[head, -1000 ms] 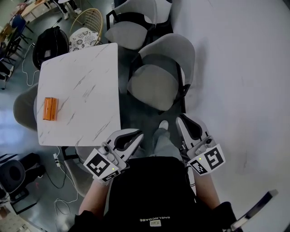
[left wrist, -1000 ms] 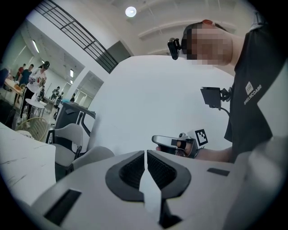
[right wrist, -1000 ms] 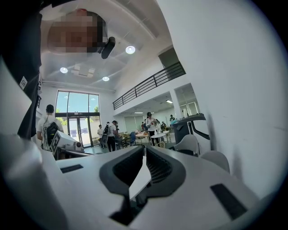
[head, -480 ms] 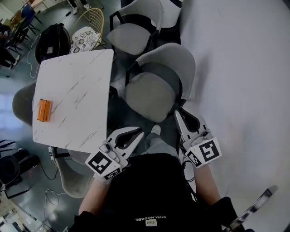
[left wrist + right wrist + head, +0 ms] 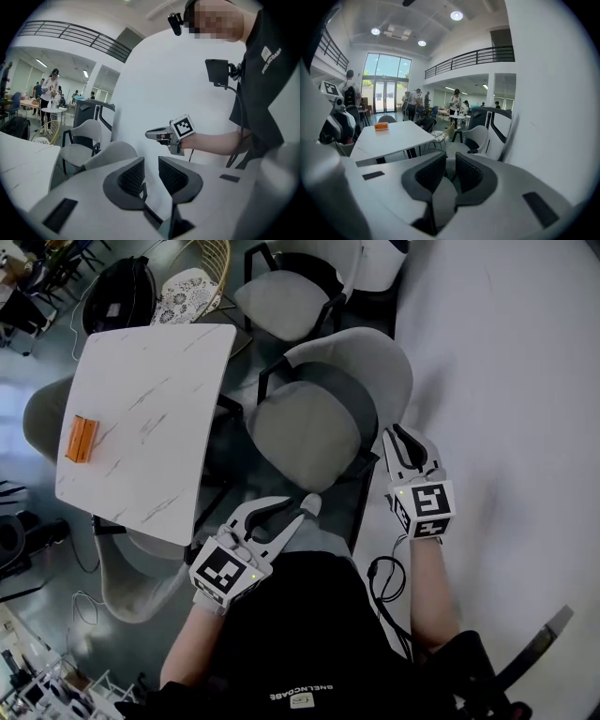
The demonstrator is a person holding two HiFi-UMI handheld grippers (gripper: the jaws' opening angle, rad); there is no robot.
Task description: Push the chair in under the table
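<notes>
- The white marble table (image 5: 141,381) fills the upper left of the head view.
- The grey shell chair (image 5: 305,432) stands pulled out from the table's right edge. Its seat is clear of the tabletop and its curved back is on the side away from the table.
- A second grey chair (image 5: 286,296) stands beyond it, apart from the table.
- The left gripper (image 5: 294,512) hangs near the chair's front corner without touching it. Its jaws have just been opening and stand a narrow slot apart, with nothing between them.
- The right gripper (image 5: 402,434) is just beside the outer edge of the chair back. Its jaws have also just been opening and are slightly parted. The grey shell shows through the gap, but nothing is gripped.
- A small orange box (image 5: 81,438) lies near the table's left edge.
</notes>
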